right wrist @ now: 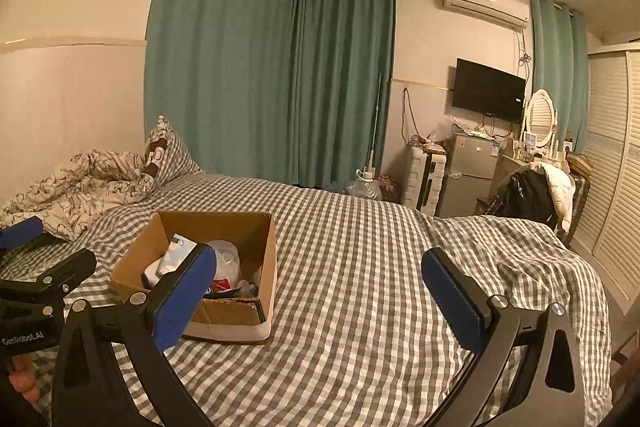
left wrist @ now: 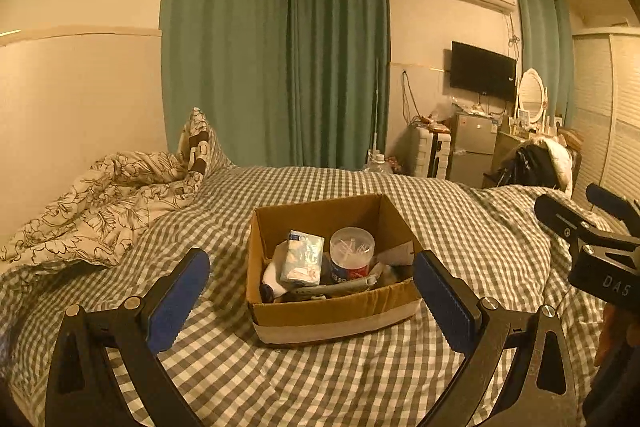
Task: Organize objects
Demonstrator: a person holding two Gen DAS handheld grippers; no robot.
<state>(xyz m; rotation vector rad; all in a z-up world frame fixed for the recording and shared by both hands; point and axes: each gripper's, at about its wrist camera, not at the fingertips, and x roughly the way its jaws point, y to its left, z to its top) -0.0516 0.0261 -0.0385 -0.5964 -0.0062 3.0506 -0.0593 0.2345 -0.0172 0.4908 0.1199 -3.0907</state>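
Observation:
An open cardboard box [left wrist: 320, 311] stands on the checked bed, also in the right wrist view [right wrist: 224, 311]. It holds a tissue pack [left wrist: 302, 259], a clear round cotton-swab tub [left wrist: 352, 247], a white sock [left wrist: 274, 277], a can and a tube. My left gripper [left wrist: 312, 297] is open and empty, its fingers on either side of the box's near wall. My right gripper [right wrist: 320, 295] is open and empty, to the right of the box above the bedsheet. It shows at the right edge of the left wrist view [left wrist: 588, 227].
A crumpled floral duvet [left wrist: 104, 203] and a pillow [left wrist: 200, 143] lie at the bed's far left. Green curtains [left wrist: 280, 59] hang behind. A small fridge [left wrist: 472, 147], a chair with clothes [left wrist: 536, 163], a dresser and a wardrobe [left wrist: 616, 131] stand to the right.

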